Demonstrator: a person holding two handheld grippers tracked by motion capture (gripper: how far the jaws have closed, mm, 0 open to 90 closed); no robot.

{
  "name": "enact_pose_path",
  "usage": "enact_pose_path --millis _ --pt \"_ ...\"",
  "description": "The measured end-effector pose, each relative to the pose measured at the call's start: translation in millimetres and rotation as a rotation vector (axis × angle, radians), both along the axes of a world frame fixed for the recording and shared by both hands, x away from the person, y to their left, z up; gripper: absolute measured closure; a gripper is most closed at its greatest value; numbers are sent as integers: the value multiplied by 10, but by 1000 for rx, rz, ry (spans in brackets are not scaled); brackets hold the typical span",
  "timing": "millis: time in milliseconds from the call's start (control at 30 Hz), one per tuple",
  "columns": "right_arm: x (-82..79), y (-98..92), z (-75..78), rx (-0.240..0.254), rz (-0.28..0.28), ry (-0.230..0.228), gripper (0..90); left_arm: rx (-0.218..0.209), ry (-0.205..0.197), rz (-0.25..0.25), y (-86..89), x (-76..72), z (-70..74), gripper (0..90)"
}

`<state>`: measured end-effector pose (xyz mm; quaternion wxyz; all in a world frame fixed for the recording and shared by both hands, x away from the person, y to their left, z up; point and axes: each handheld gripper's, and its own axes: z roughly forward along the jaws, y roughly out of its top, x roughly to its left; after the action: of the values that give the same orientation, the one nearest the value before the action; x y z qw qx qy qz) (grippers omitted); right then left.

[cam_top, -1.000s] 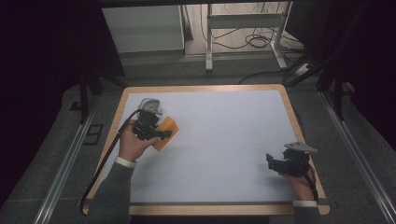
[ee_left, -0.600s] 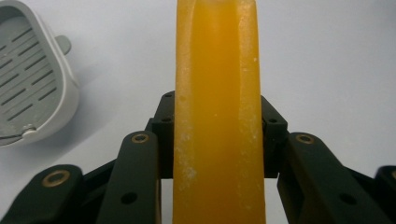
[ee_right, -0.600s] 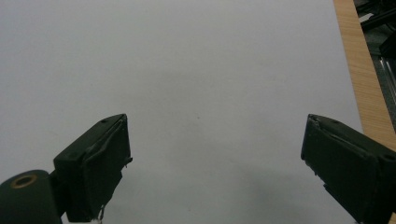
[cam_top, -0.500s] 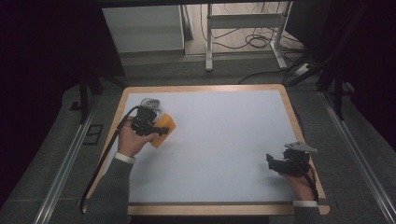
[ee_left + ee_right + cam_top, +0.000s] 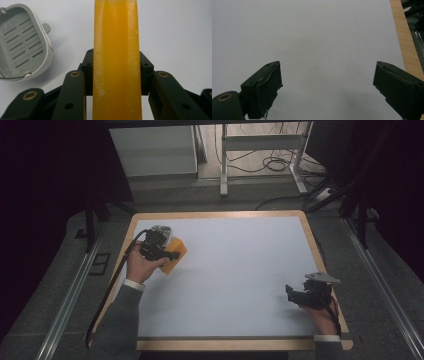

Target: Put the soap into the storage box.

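Translucent orange-yellow soap bar [image 5: 116, 62], smooth and waxy, flecked with pale residue along the edges; standing on its narrow edge, clamped between the black jaws of the left gripper [image 5: 170, 254] at the far left of the white table surface. Seen from above as an orange slab [image 5: 175, 255] tilted, jutting right of the hand. Grey plastic soap dish [image 5: 23, 47], oval, with a slotted drain insert, lying open just beside and left of the bar, apart from it.
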<state>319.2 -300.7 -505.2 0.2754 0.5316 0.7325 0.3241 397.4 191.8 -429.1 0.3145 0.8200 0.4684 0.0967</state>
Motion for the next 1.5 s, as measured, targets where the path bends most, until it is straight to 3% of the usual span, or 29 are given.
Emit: enact_pose_path --millis 900,1167,1500 --pt "5 5 -11 -5 3 4 83 -12 15 28 76 224 11 612" --pt "4 10 -11 -8 2 3 83 -58 13 58 157 331 53 612" --pt "-2 12 -5 -12 -2 -4 83 -54 23 94 248 462 72 612"
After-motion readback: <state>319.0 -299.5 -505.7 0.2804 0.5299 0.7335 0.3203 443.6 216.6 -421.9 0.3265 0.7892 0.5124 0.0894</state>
